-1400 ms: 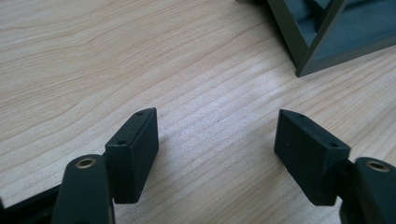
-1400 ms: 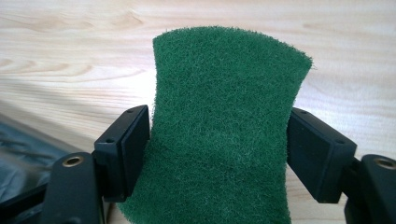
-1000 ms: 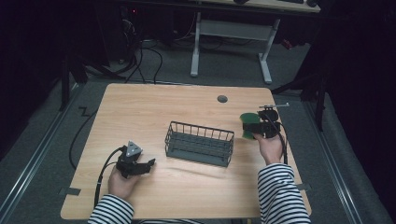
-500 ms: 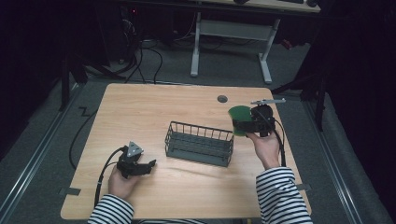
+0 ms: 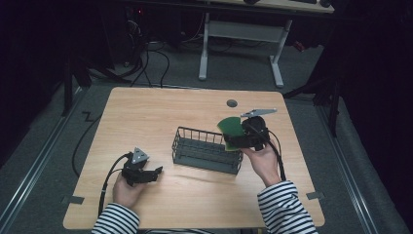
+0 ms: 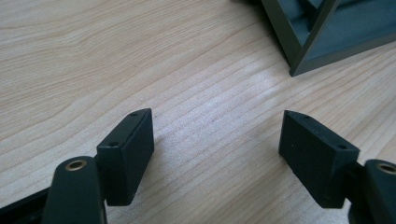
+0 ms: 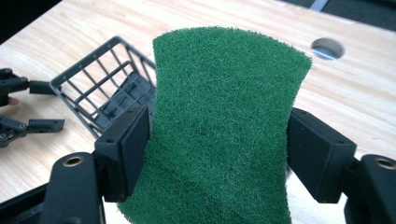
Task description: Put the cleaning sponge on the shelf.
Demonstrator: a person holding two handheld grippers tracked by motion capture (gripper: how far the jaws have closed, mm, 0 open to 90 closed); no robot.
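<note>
A green scouring pad is pinched between the two jaws of my right gripper, which is shut on it. In the high view that gripper holds the green scouring pad in the air above the right end of a dark wire basket. My left gripper rests on the table to the left of the basket, near the front edge. In the left gripper view its jaws stand wide open over bare wood, with a corner of the wire basket at the top right.
The wooden table has a round cable hole near its back edge. A black cable trails from the left gripper off the front left. A desk frame stands on the floor behind the table.
My right gripper has lifted and carried the green pad leftward, from beside the basket's right end to above it. The left gripper has stayed put.
</note>
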